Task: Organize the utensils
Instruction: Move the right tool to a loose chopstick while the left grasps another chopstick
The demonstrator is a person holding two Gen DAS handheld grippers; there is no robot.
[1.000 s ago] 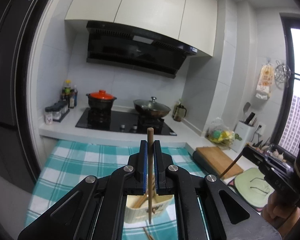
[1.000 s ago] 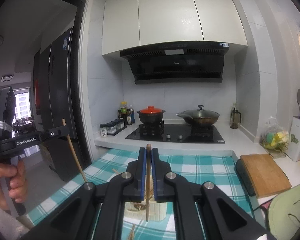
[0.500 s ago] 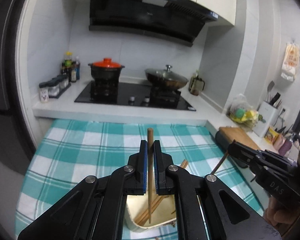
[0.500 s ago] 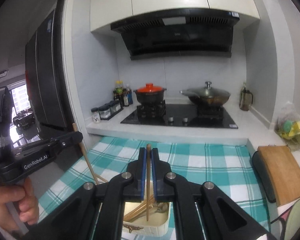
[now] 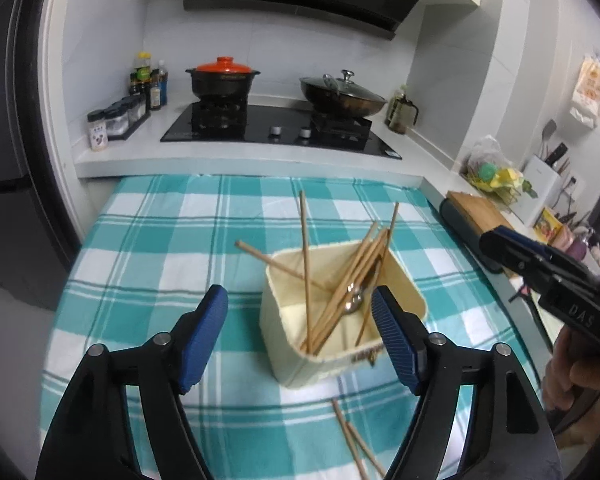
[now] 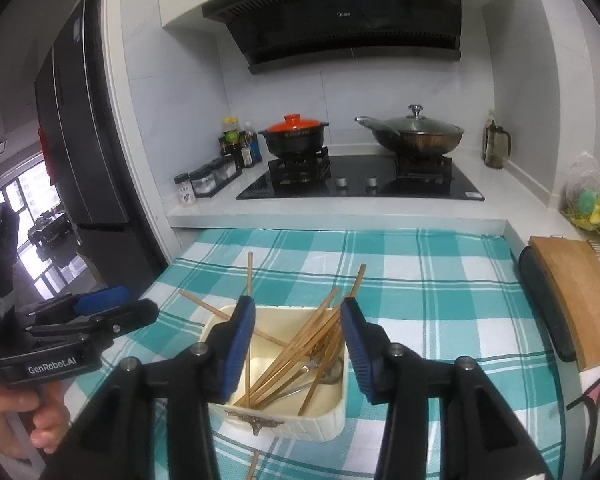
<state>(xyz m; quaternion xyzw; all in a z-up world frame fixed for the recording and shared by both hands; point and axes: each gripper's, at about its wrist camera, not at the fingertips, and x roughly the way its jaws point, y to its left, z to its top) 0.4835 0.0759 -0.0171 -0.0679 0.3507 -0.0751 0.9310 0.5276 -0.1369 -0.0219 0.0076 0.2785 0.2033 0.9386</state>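
The left gripper [image 5: 300, 332] is hovering low in the middle of the left wrist view with its blue-padded jaws opening wide, nothing pressed between them. Between and just beyond its fingertips, slightly right of centre, the cream box [image 5: 284, 364] is sitting on the teal checked cloth [image 5: 160, 232]. Wooden chopsticks [image 5: 352, 280] are leaning in the box in a loose bundle, their tips sticking out past its upper rim toward the upper centre of the frame; one chopstick is standing nearly upright at the box's left side. Metal spoons [image 5: 354, 300] are lying among them. Two loose chopsticks [image 5: 352, 440] are lying on the cloth at the bottom centre, below the box.

In the right wrist view, the right gripper [image 6: 298, 344] is opening too, its jaws standing moderately apart and empty, with the same box [image 6: 328, 420] directly beyond them at lower centre.
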